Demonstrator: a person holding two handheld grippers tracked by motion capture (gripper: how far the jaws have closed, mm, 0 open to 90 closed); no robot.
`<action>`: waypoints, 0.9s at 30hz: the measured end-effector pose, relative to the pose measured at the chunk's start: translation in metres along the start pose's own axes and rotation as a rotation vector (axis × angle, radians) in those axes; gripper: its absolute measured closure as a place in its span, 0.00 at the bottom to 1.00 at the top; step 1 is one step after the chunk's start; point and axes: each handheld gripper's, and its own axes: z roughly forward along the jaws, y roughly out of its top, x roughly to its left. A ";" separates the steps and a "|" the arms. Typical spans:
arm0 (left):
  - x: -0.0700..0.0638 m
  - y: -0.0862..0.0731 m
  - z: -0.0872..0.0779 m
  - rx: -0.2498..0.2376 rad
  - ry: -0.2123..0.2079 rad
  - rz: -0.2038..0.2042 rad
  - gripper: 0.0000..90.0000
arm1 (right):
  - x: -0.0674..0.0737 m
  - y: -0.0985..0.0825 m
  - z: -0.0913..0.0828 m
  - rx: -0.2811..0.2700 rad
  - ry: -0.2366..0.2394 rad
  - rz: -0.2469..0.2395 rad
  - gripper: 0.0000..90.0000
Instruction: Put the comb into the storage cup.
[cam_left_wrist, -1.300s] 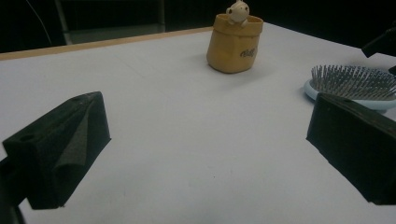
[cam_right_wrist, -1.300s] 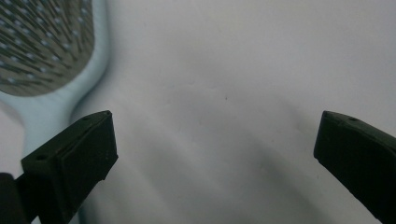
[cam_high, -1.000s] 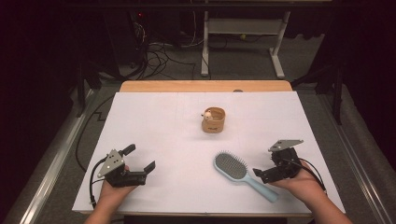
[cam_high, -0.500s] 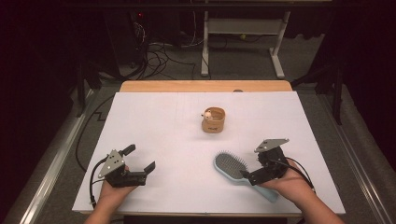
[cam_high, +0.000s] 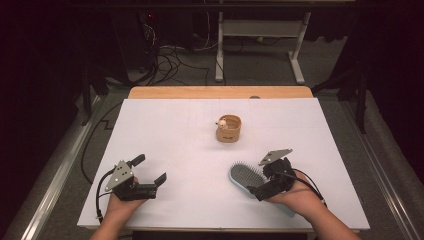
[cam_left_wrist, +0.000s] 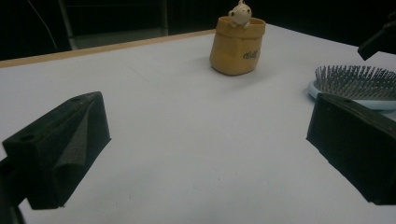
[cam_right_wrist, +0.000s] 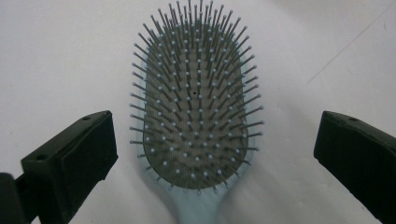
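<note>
A light blue hairbrush (cam_high: 246, 176) with grey bristles lies face up on the white table cover near the front right. My right gripper (cam_high: 261, 182) hovers over its handle end, open. In the right gripper view the brush head (cam_right_wrist: 195, 116) lies between the two wide-spread jaws of the right gripper (cam_right_wrist: 217, 140), and neither jaw touches it. A tan pouch (cam_high: 229, 129) with a small pale figure peeking from its top stands mid-table. My left gripper (cam_high: 150, 168) rests open at the front left, and in its own view the left gripper (cam_left_wrist: 208, 126) faces the pouch (cam_left_wrist: 237, 44) and the brush (cam_left_wrist: 355, 84).
The white cover (cam_high: 165, 125) spans the table, with a bare wooden strip (cam_high: 220, 92) along the far edge. Beyond it are floor cables (cam_high: 170, 57) and a white metal frame (cam_high: 260, 30).
My right gripper has moved left from beside the brush to above its handle end, jaws now either side of the brush. The left gripper and pouch have not moved.
</note>
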 end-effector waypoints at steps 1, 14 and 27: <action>-0.001 0.000 0.000 -0.004 -0.001 -0.004 0.00 | 0.001 0.001 0.002 0.002 0.000 -0.007 0.00; 0.000 0.000 0.000 -0.002 -0.002 -0.001 0.00 | 0.006 0.010 0.015 0.063 0.004 -0.037 0.00; -0.001 -0.001 0.000 0.004 -0.003 -0.001 0.00 | 0.009 0.020 0.032 0.165 0.018 -0.066 0.00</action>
